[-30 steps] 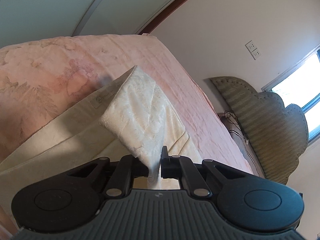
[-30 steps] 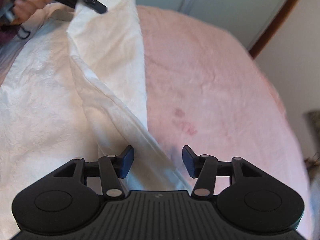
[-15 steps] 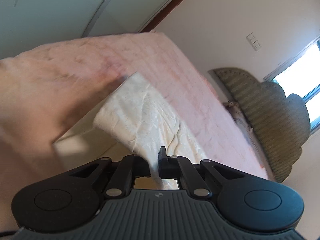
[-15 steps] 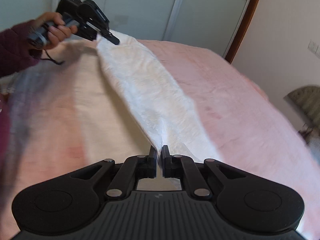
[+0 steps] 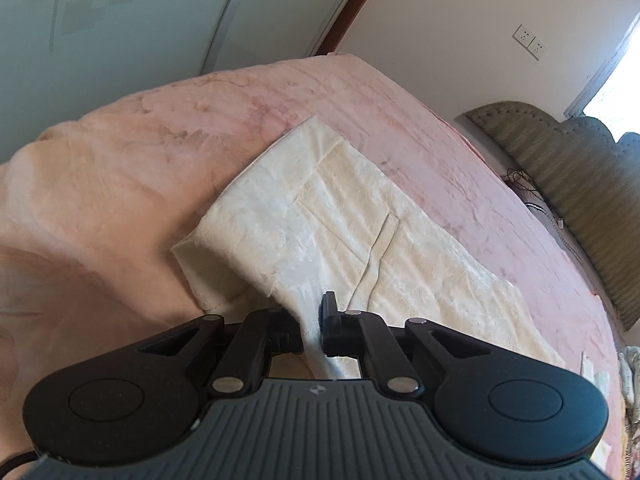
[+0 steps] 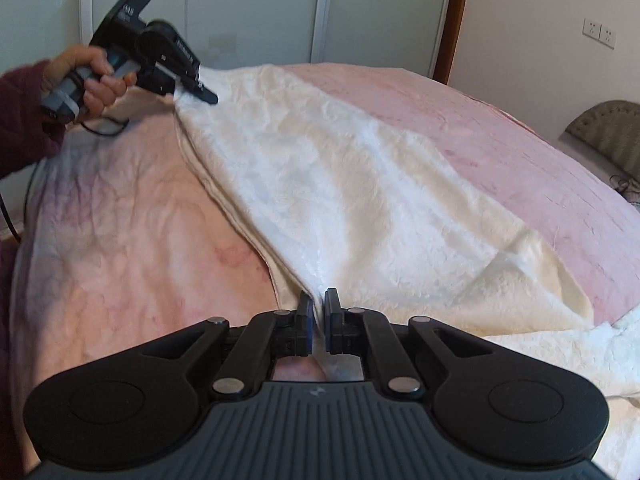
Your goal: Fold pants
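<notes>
Cream-white pants (image 6: 360,200) lie stretched over a pink bedspread (image 6: 140,240). My right gripper (image 6: 318,320) is shut on the near edge of the pants. My left gripper (image 5: 310,326) is shut on the other end of the same pants (image 5: 340,216) and holds that edge lifted off the bed. The left gripper also shows in the right wrist view (image 6: 196,92), held in a hand at the far left, with the cloth pulled taut between the two grippers. A pocket seam shows on the pants in the left wrist view.
The pink bedspread (image 5: 100,184) covers the whole bed. A green padded headboard (image 5: 580,184) stands at the right. Wardrobe doors (image 6: 260,12) and a brown door frame (image 6: 452,20) stand behind the bed. Wall sockets (image 6: 598,32) are on the right wall.
My right gripper has closed on the pants edge. Both grippers have drawn apart, pulling the pants out flat and long over the bed; the lifted fold has come down.
</notes>
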Tool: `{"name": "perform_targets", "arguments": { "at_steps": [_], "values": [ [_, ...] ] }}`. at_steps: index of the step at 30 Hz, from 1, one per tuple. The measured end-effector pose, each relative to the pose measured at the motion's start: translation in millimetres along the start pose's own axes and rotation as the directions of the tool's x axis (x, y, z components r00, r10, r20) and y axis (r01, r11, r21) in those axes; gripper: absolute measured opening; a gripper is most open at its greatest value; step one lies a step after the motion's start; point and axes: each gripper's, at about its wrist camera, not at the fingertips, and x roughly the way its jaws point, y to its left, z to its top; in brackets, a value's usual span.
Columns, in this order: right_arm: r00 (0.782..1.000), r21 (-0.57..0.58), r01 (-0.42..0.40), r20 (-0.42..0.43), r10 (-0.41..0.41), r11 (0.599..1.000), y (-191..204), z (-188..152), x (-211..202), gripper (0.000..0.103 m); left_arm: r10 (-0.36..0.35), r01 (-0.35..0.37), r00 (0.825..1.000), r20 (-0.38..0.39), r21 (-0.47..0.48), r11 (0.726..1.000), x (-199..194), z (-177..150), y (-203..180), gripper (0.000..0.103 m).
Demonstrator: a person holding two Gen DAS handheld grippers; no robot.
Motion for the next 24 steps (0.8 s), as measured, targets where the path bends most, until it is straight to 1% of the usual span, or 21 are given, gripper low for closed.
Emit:
{"name": "perform_targets", "arguments": {
  "at_steps": [2,3,4,5,7,8,9,10,11,12,14,15,16,17,18,19,20,21,22,23,24],
  "values": [
    [1.0,0.074,-0.027,0.006,0.027,0.997,-7,-3,-2,0.008,0.023,-0.023,1.0,-0.015,0.004,1.0,-1,2,-1,0.021],
    [0.999,0.13,-0.042,0.022,0.039,0.991,-13,-6,-2,0.008,0.029,-0.029,0.999,-0.02,-0.012,1.0,-3,4,-1,0.026],
    [0.998,0.172,-0.048,0.036,0.043,0.984,-17,-8,-2,0.008,0.033,-0.033,0.999,-0.02,-0.021,0.999,-7,5,-2,0.026],
    [0.998,0.195,-0.047,0.042,0.04,0.98,-18,-10,-3,0.008,0.06,-0.06,0.998,-0.012,-0.016,0.998,-13,6,-5,0.029],
    [0.999,0.168,-0.029,0.03,0.025,0.985,-12,-10,-9,0.012,0.139,-0.14,0.99,0.036,0.014,0.99,-29,8,-13,0.03],
    [0.999,0.157,-0.035,0.023,0.031,0.987,-10,-9,-15,0.014,0.164,-0.167,0.984,0.071,0.038,0.985,-38,8,-19,0.031],
    [0.998,0.166,-0.049,0.034,0.044,0.985,-12,-8,-25,0.017,0.179,-0.186,0.978,0.108,0.061,0.981,-46,9,-26,0.036],
    [0.996,0.191,-0.068,0.063,0.057,0.979,-17,-9,-36,0.018,0.181,-0.193,0.973,0.142,0.08,0.978,-54,11,-34,0.039],
    [0.994,0.225,-0.073,0.095,0.053,0.972,-24,-10,-47,0.018,0.169,-0.187,0.972,0.166,0.099,0.977,-60,11,-43,0.045],
    [0.992,0.264,-0.05,0.122,0.018,0.963,-32,-12,-59,0.019,0.143,-0.168,0.972,0.184,0.124,0.978,-64,11,-54,0.05],
    [0.984,0.346,0.077,0.123,-0.127,0.935,-51,-22,-77,0.021,0.057,-0.098,0.98,0.193,0.214,0.972,-68,6,-82,0.054],
    [0.97,0.397,0.166,0.099,-0.222,0.903,-63,-31,-86,0.025,0.007,-0.053,0.985,0.174,0.259,0.964,-66,2,-97,0.056],
    [0.95,0.456,0.242,0.066,-0.304,0.857,-76,-42,-94,0.032,-0.054,0.009,0.989,0.135,0.311,0.95,-62,-4,-114,0.056],
    [0.929,0.515,0.302,0.028,-0.368,0.802,-88,-54,-102,0.034,-0.113,0.076,0.99,0.086,0.356,0.932,-57,-11,-129,0.057],
    [0.906,0.573,0.355,-0.015,-0.424,0.739,-102,-69,-111,0.038,-0.167,0.141,0.986,0.03,0.394,0.908,-51,-19,-145,0.057],
    [0.886,0.612,0.393,-0.051,-0.461,0.686,-112,-83,-118,0.04,-0.213,0.203,0.977,-0.023,0.425,0.882,-46,-28,-160,0.057],
    [0.87,0.642,0.423,-0.092,-0.483,0.639,-121,-100,-125,0.041,-0.261,0.268,0.962,-0.08,0.456,0.848,-41,-39,-175,0.057],
    [0.861,0.659,0.452,-0.147,-0.487,0.602,-131,-116,-128,0.042,-0.305,0.331,0.943,-0.135,0.487,0.808,-37,-50,-190,0.057],
    [0.84,0.664,0.503,-0.225,-0.494,0.553,-140,-132,-130,0.041,-0.346,0.396,0.918,-0.195,0.52,0.757,-33,-63,-204,0.057],
    [0.818,0.673,0.53,-0.245,-0.52,0.516,-144,-140,-136,0.041,-0.376,0.45,0.893,-0.249,0.55,0.704,-32,-76,-218,0.057],
    [0.815,0.702,0.515,-0.221,-0.536,0.493,-147,-143,-145,0.043,-0.397,0.494,0.869,-0.297,0.578,0.649,-30,-89,-230,0.057]
  ]
}}
